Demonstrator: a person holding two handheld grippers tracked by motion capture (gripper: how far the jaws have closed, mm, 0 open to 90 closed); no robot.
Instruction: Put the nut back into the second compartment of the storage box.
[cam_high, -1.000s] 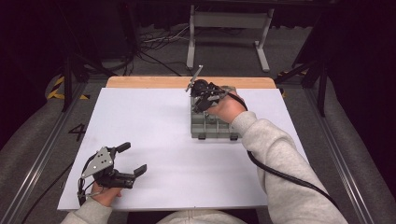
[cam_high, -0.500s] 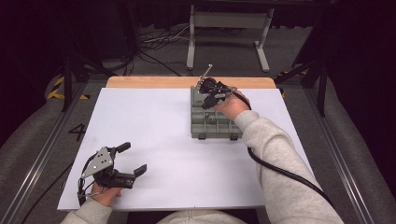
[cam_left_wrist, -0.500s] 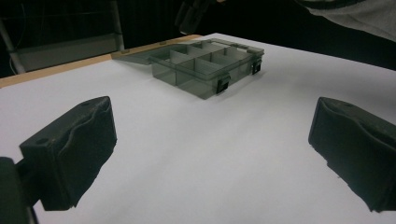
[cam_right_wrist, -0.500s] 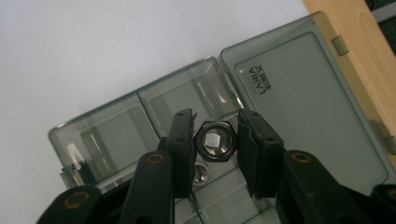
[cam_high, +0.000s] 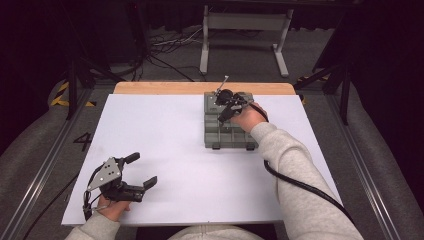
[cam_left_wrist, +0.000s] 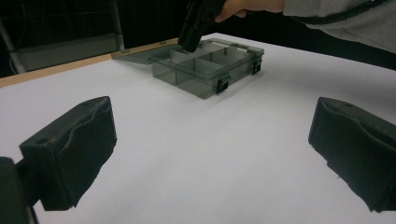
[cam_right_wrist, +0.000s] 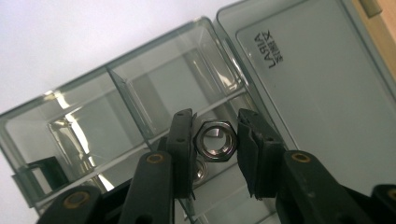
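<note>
White board covers the table (cam_high: 165, 150), with dark floor and cables beyond it. From the high view, the grey compartment box (cam_high: 227, 135) sits on the far right part of the board, lid laid open toward the far edge. The right gripper (cam_high: 223, 107) points down over its far compartments, while the left gripper (cam_high: 142, 172) rests at the near left corner, well apart from the box, jaws spread and empty.

Left gripper view: the box (cam_left_wrist: 205, 70) lies ahead across bare board, the right gripper (cam_left_wrist: 189, 42) dipping toward a far compartment.

Right gripper view: the jaws pinch a steel hex nut (cam_right_wrist: 215, 140), its bore facing the camera. Directly below it lies a compartment (cam_right_wrist: 210, 179) where another nut (cam_right_wrist: 200, 171) seems to rest, so the drop looks to be straight down. The open lid (cam_right_wrist: 308, 79) lies just beside it.
</note>
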